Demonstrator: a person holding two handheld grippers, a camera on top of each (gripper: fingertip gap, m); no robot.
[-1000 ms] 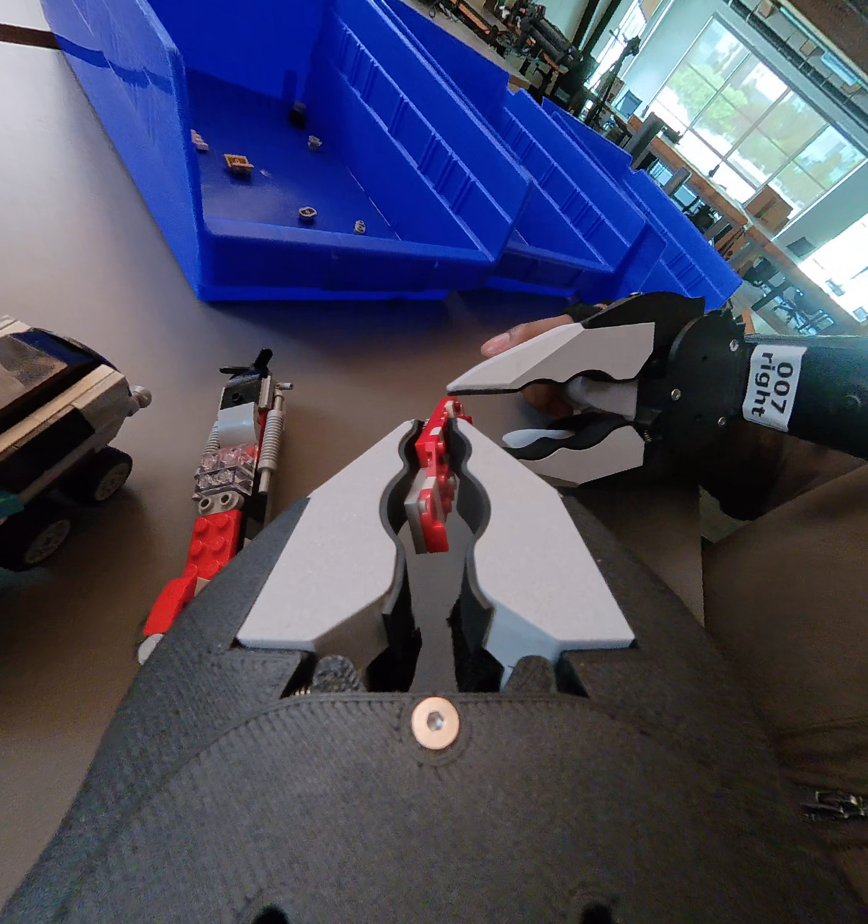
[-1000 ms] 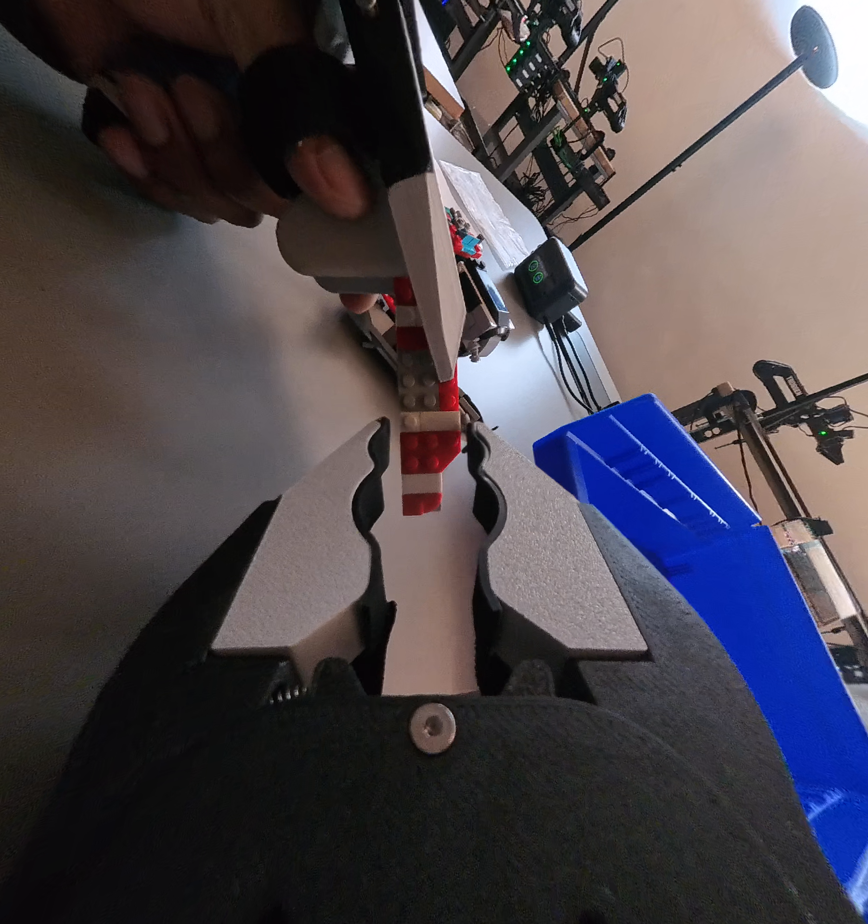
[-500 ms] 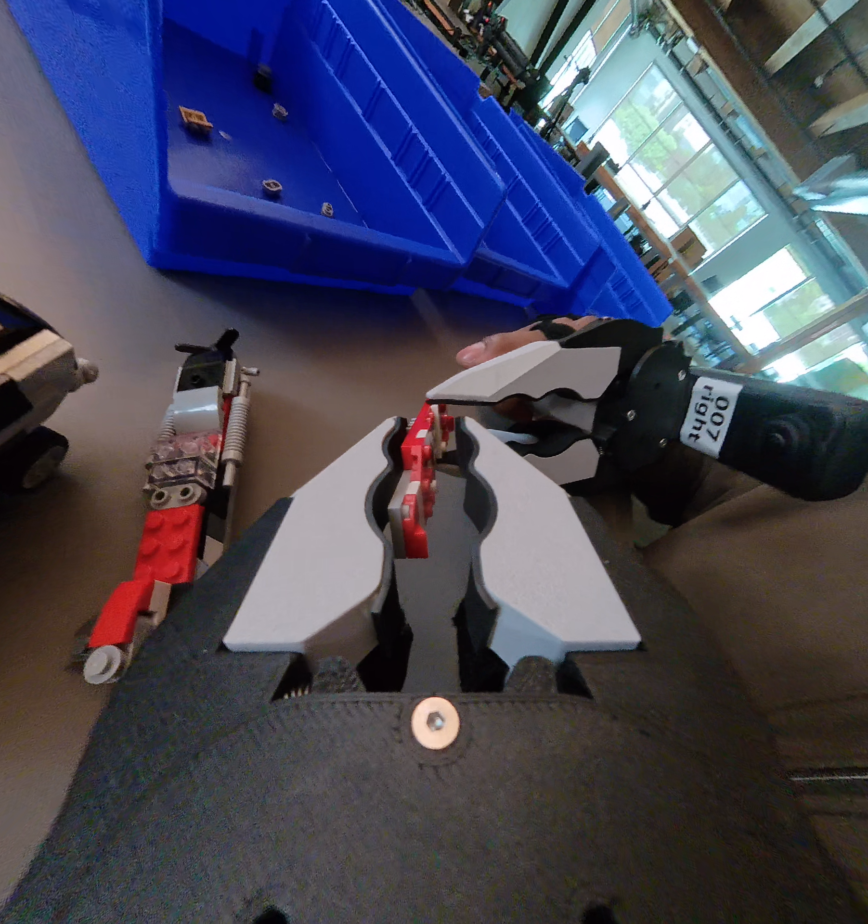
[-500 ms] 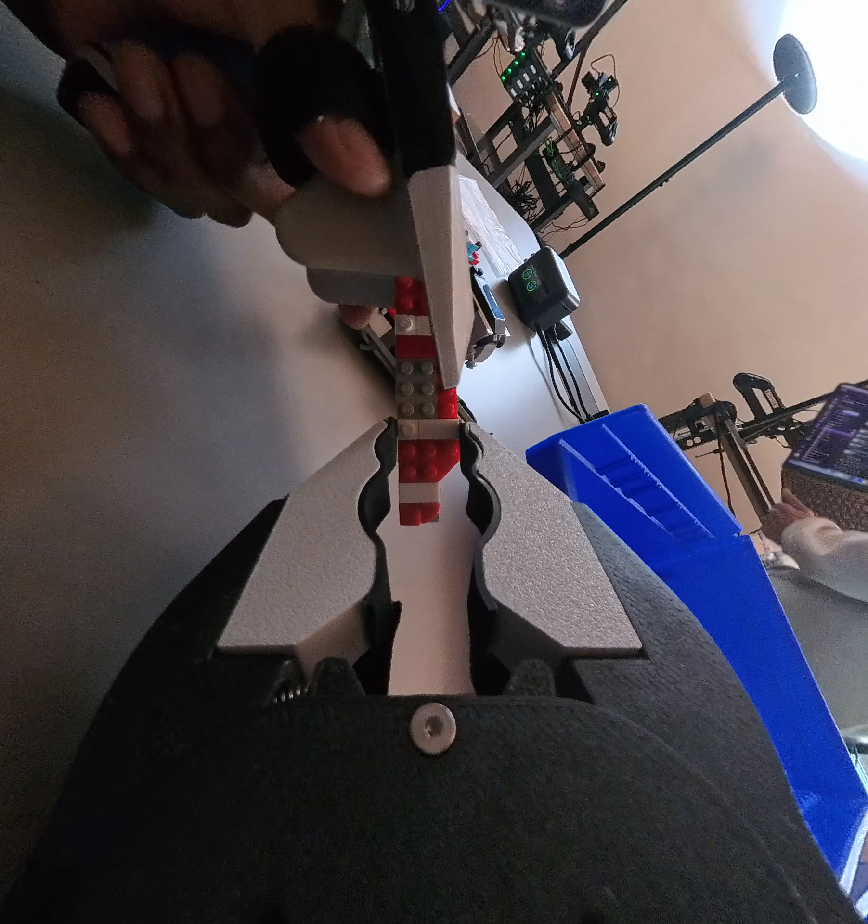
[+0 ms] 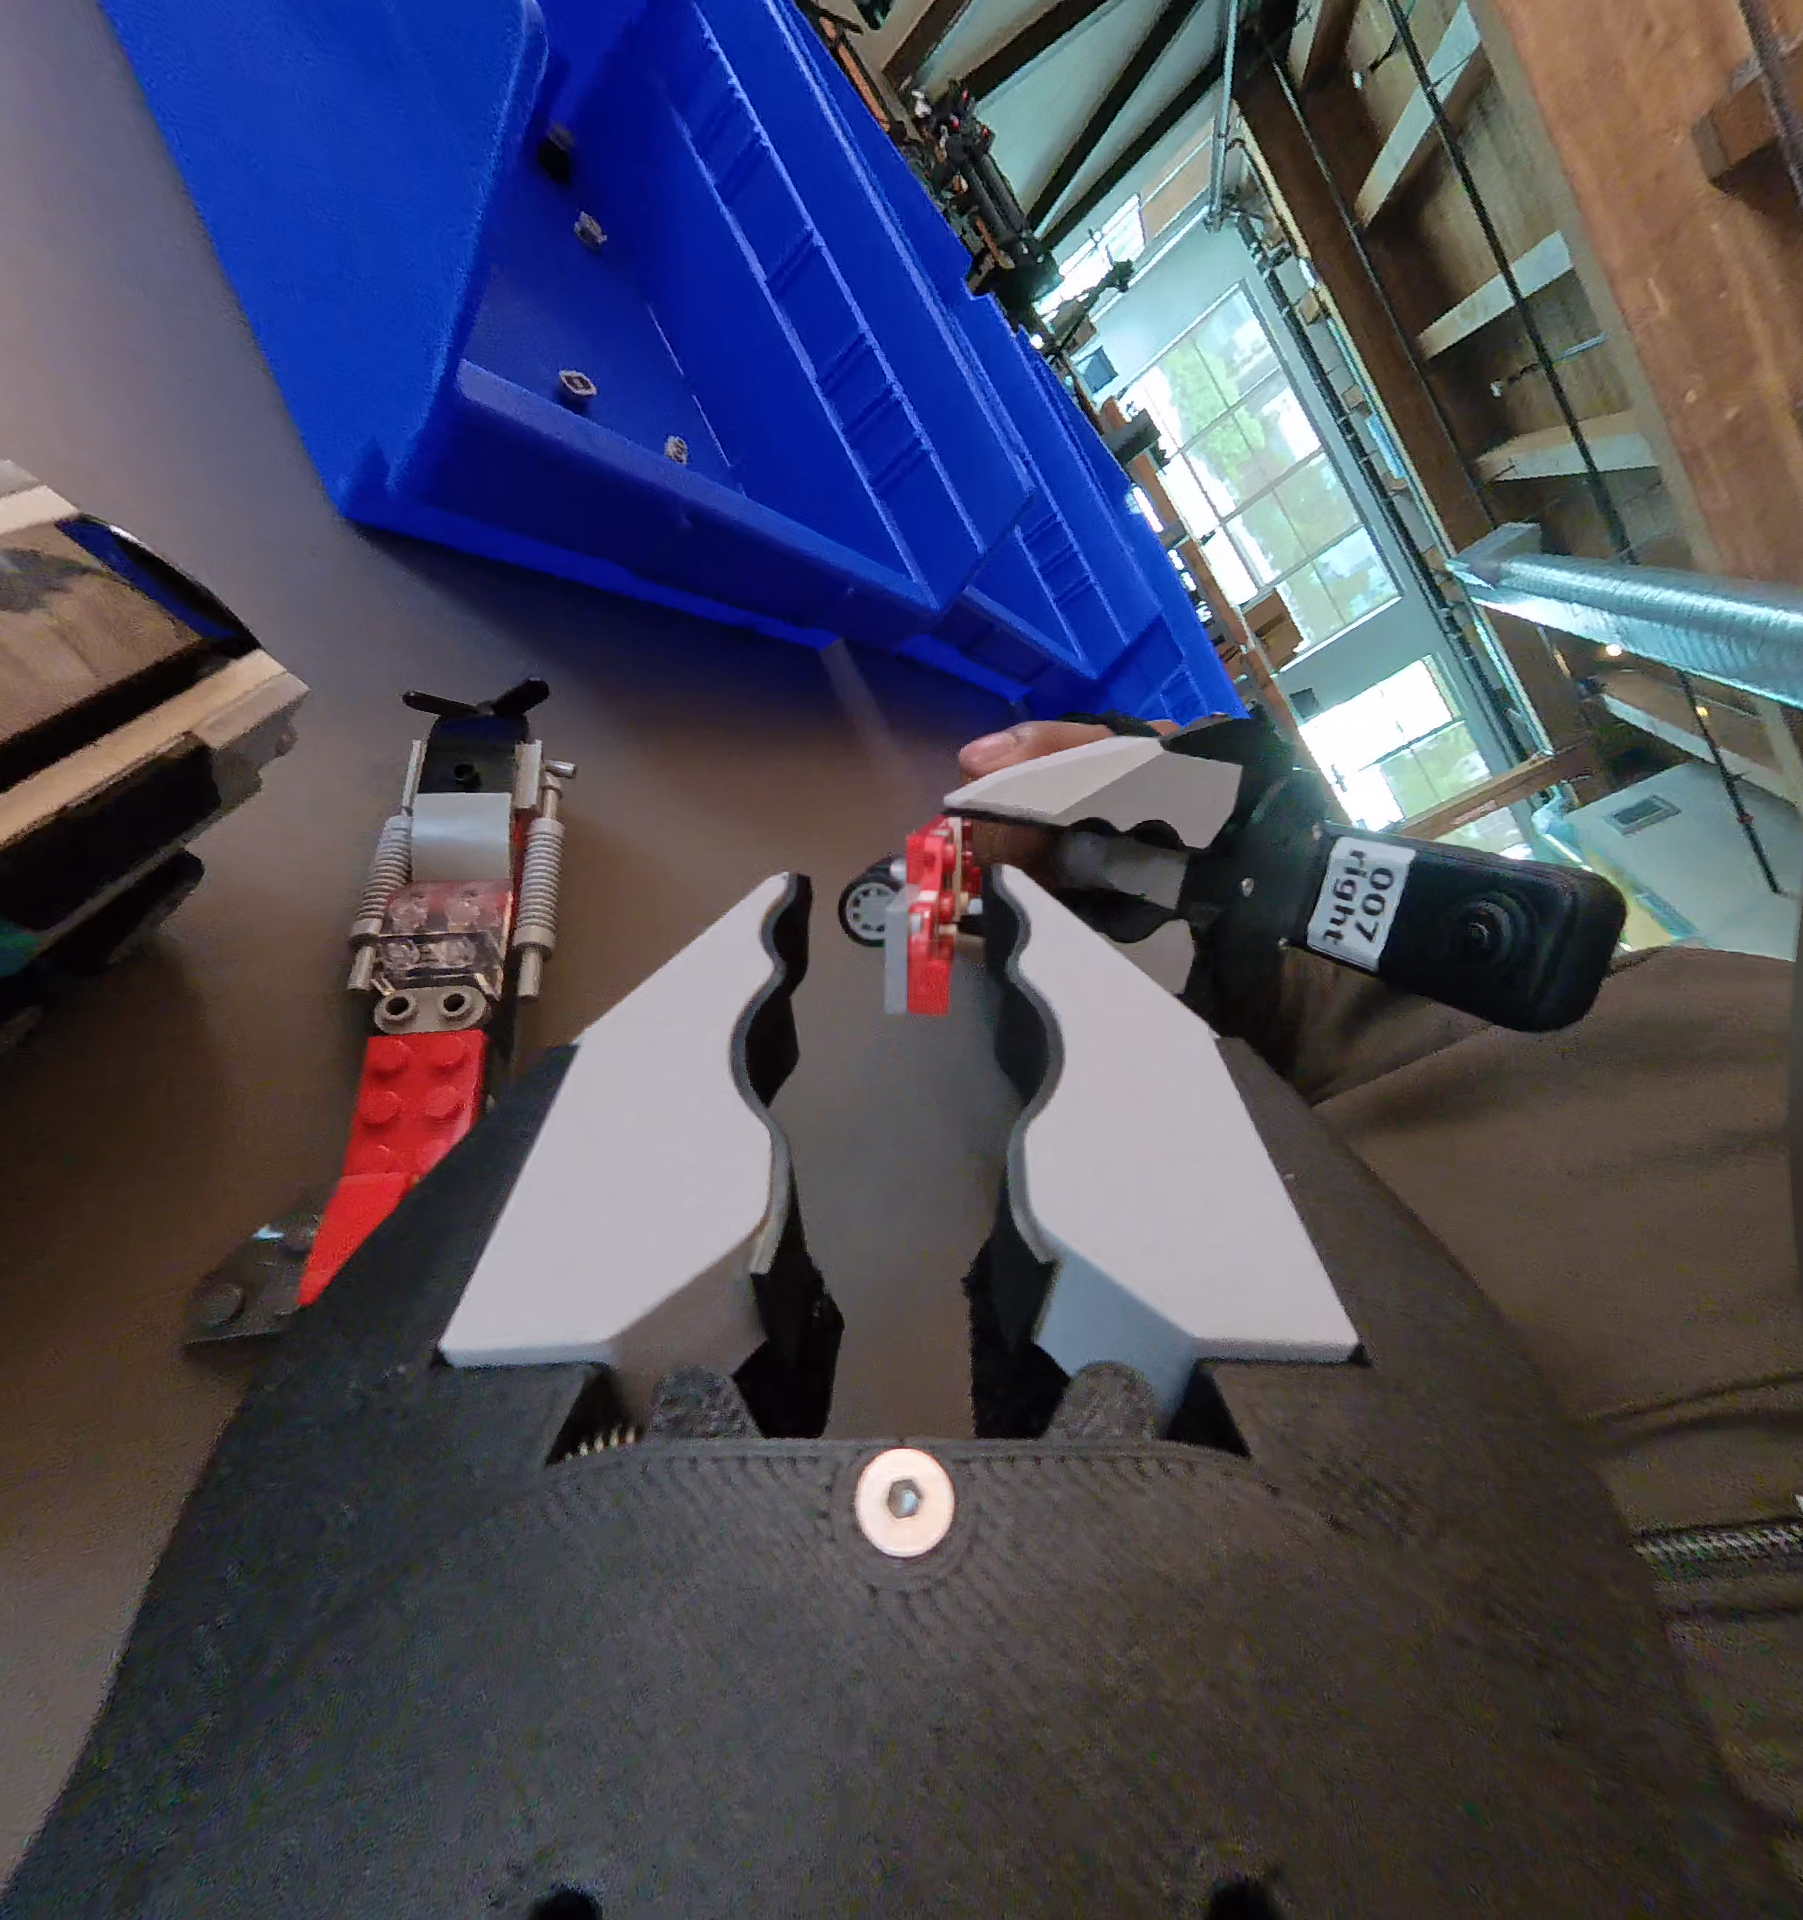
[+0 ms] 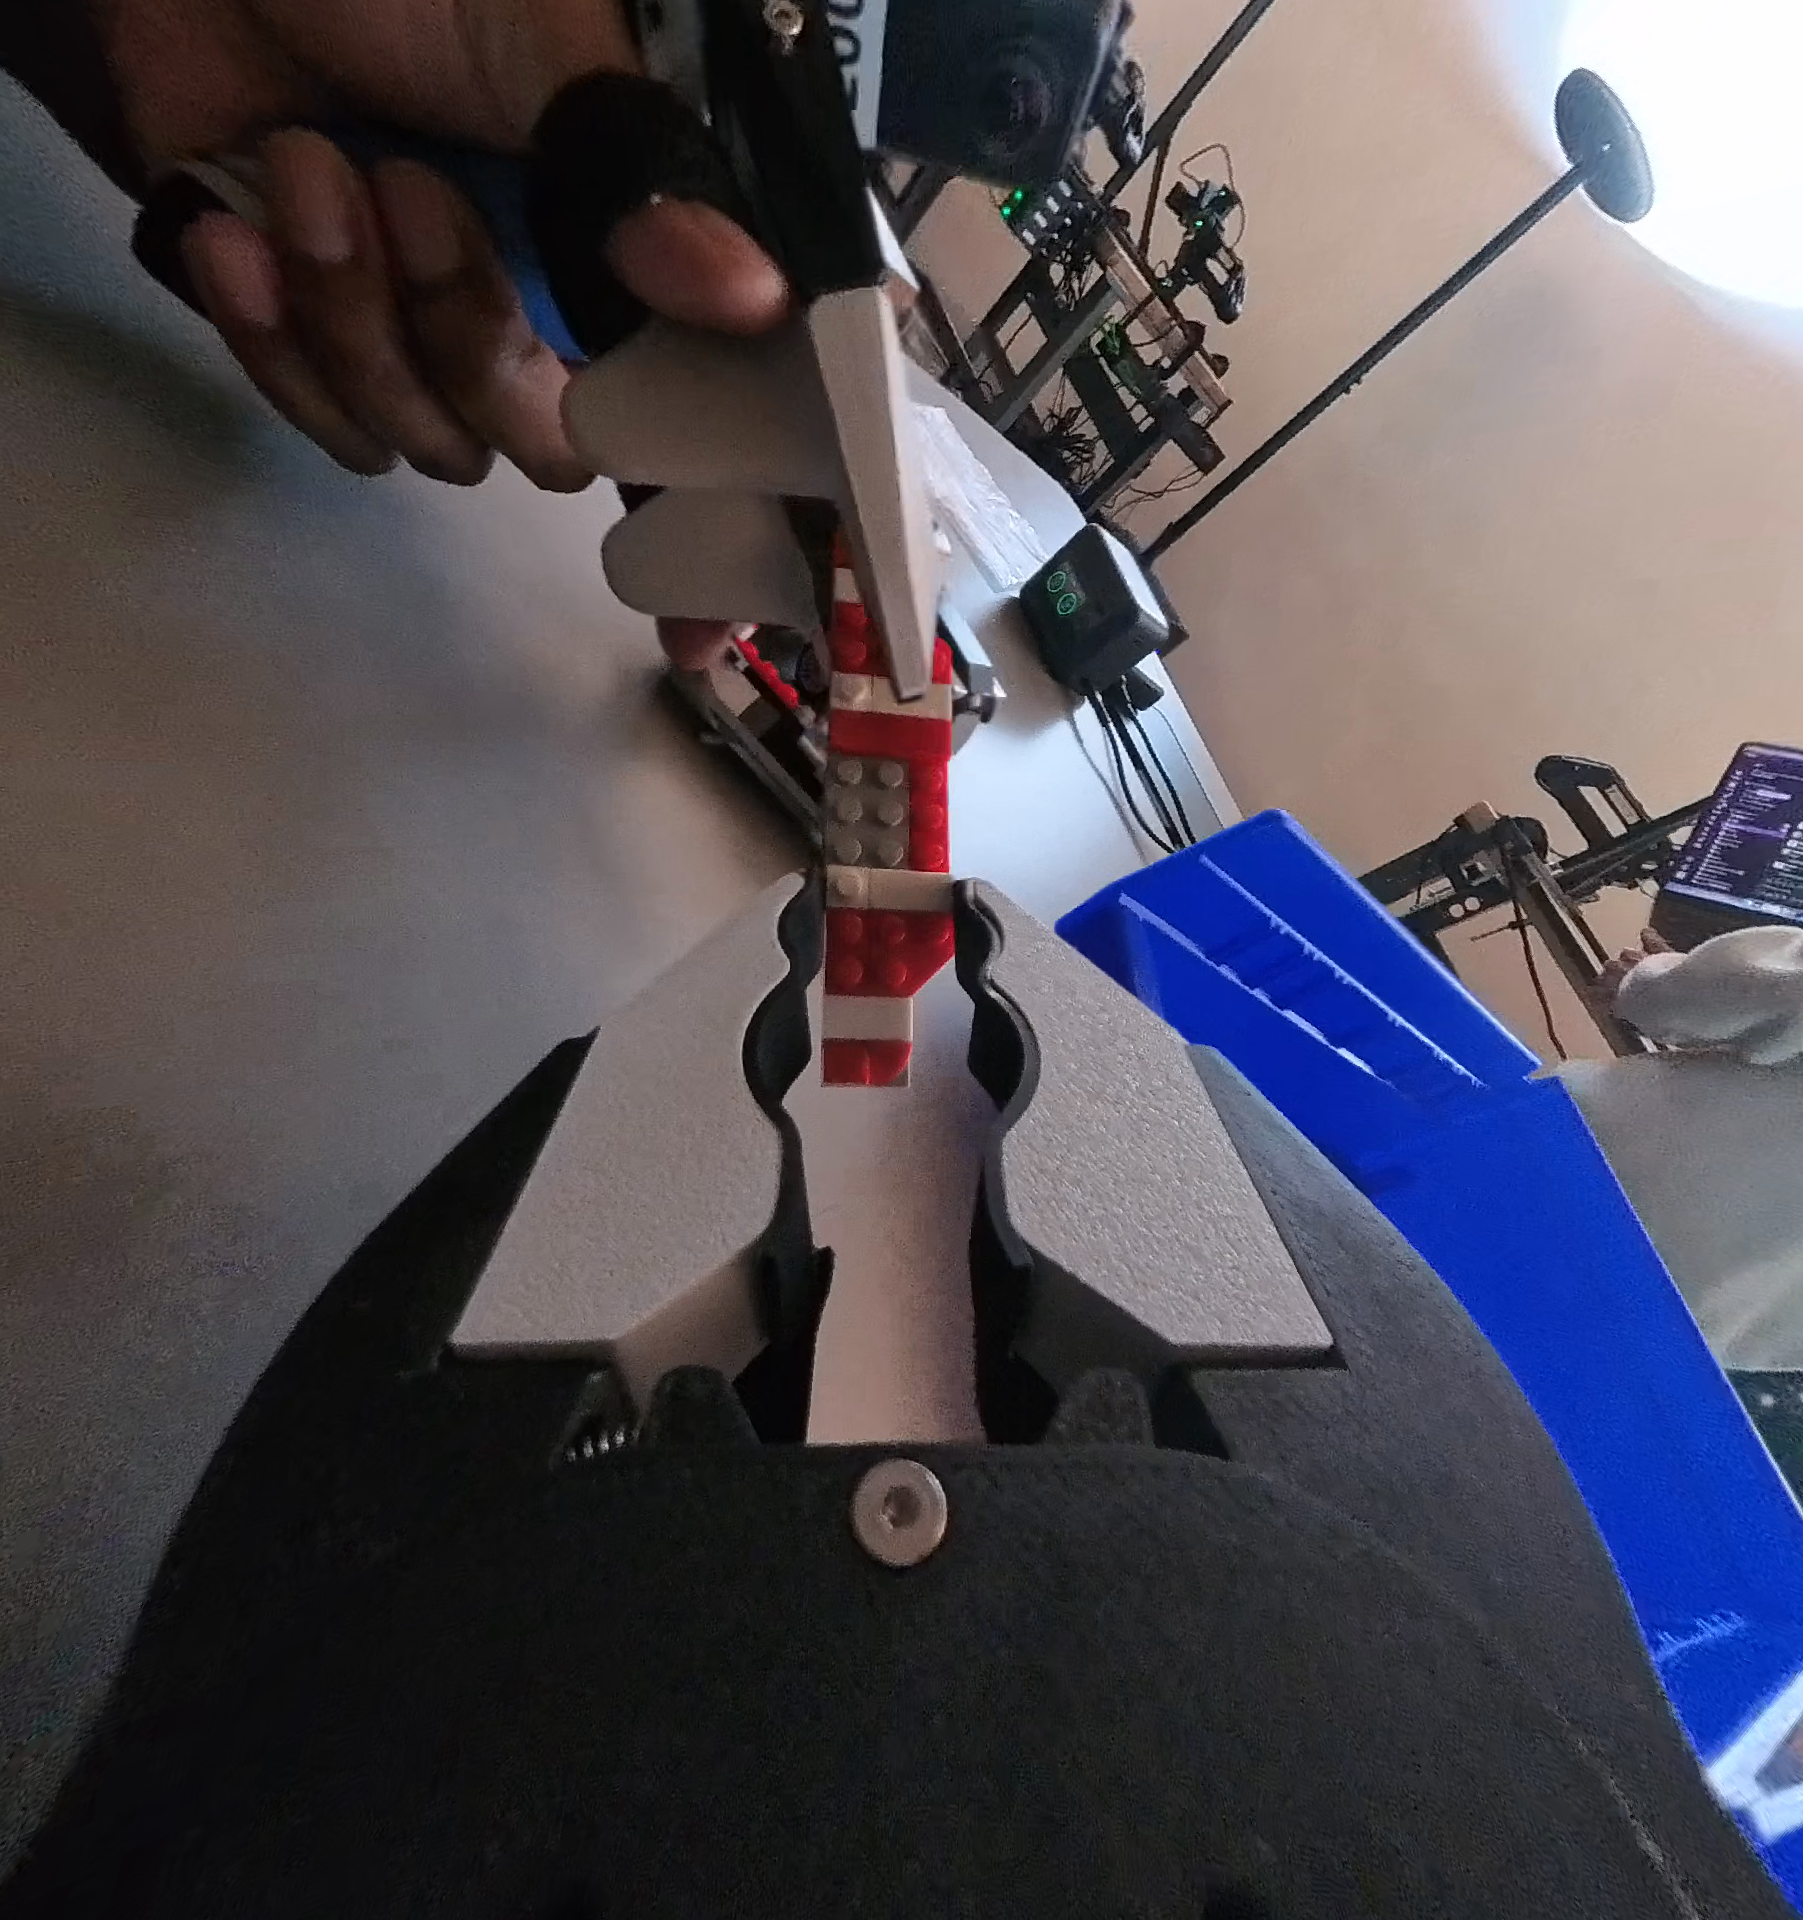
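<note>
A strip of red, white and grey bricks (image 6: 881, 966) is clamped between the pads of my right gripper (image 6: 881, 888), near a white band. The strip points toward my left gripper (image 6: 845, 655), held above it by a hand (image 6: 409, 312). In the left wrist view my left gripper (image 5: 892, 883) is open. The strip (image 5: 923, 925) hangs just past its fingertips, close to the right finger, and neither pad presses on it. My right gripper (image 5: 980, 842) holds the strip's far end there.
A long brick assembly with springs (image 5: 450, 914) and a toy car (image 5: 66, 707) lie on the dark table at left. A small wheel (image 5: 866, 909) sits behind the strip. Blue bins (image 5: 668, 364) stand beyond. A black device (image 6: 1089, 613) and a blue bin (image 6: 1396, 1091) are near. The tips of both grippers are at nearly the same place.
My left gripper has opened and let go of the brick strip, drawing back a little. My right gripper closed on the strip's other end and keeps holding it.
</note>
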